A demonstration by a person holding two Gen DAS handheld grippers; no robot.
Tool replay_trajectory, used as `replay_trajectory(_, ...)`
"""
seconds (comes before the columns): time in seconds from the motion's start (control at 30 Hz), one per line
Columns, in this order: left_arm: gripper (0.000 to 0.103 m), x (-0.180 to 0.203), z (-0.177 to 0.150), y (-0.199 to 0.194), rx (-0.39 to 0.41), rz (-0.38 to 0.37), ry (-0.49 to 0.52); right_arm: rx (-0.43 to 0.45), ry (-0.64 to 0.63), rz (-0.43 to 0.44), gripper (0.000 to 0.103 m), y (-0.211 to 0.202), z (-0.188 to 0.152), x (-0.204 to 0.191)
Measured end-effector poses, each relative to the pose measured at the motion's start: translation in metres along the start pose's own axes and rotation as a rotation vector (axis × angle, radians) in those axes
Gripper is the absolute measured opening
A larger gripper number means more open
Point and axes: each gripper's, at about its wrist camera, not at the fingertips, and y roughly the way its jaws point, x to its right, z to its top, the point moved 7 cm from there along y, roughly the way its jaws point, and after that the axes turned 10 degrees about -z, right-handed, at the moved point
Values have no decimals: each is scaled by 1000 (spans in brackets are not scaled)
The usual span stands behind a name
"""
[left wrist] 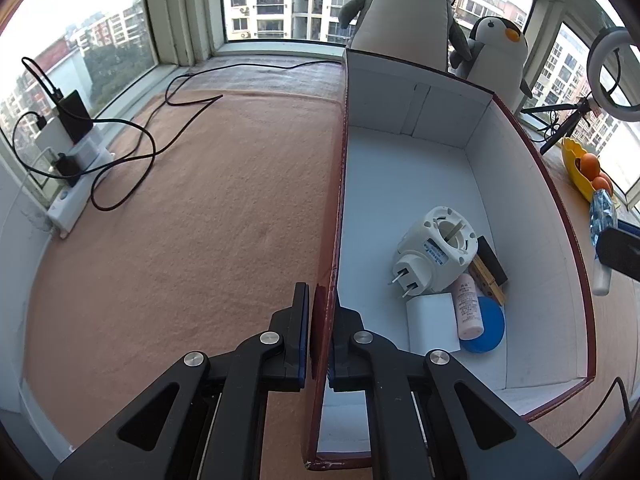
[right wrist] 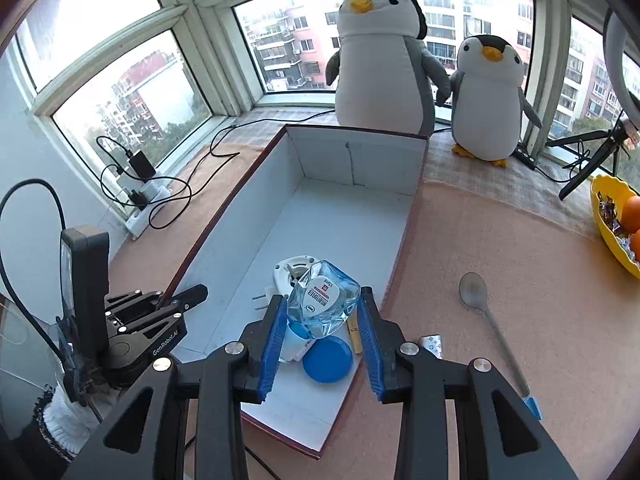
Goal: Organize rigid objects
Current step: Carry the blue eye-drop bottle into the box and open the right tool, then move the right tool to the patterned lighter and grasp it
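A white-lined box with a dark red rim (left wrist: 400, 184) (right wrist: 320, 216) stands on the peach mat. My left gripper (left wrist: 320, 300) is shut on the box's left wall; it also shows in the right wrist view (right wrist: 180, 300). Inside the box lie a white plug adapter (left wrist: 436, 248), a pink tube (left wrist: 468, 308), a blue lid (left wrist: 490, 332) (right wrist: 328, 360), a white block (left wrist: 432, 324) and a wooden clothespin (left wrist: 486, 280). My right gripper (right wrist: 322, 304) is shut on a clear blue bottle (right wrist: 324, 300) and holds it above the box's near end.
A metal spoon (right wrist: 488, 316) and a foil packet (right wrist: 432, 344) lie on the mat right of the box. A yellow bowl with oranges (right wrist: 616, 224) stands far right. Two plush penguins (right wrist: 384, 52) stand behind the box. A power strip with cables (left wrist: 68, 152) lies at the left.
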Motion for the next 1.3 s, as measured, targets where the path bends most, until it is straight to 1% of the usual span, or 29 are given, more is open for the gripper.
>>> replay_trajectory(0.13,6,0,0,0,0,-4,0,-14,-39,1,33,7,-4,-13)
replay_trajectory(0.23,6,0,0,0,1,-4,0,-7,-50,-5,34,7,-4,-16)
replay_trajectory(0.33,6,0,0,0,1,-3,1,4,-50,-4,46,5,-3,-16)
replay_trajectory(0.37,6,0,1,0,1,-2,2,8,-48,-3,48,4,-3,-16)
replay_trajectory(0.63,6,2,0,-2,0,7,0,23,-12,4,48,-3,-2,3)
replay_trajectory(0.77,6,3,0,-3,3,14,1,24,17,-6,48,-6,-6,24)
replay_trajectory(0.93,6,3,0,-2,-1,31,4,11,70,-45,48,-7,-16,65)
replay_trajectory(1.13,6,5,0,-2,-9,53,9,-25,145,-95,48,-5,-34,121)
replay_trajectory(1.3,6,5,0,-2,-14,74,8,-60,183,-127,48,1,-49,156)
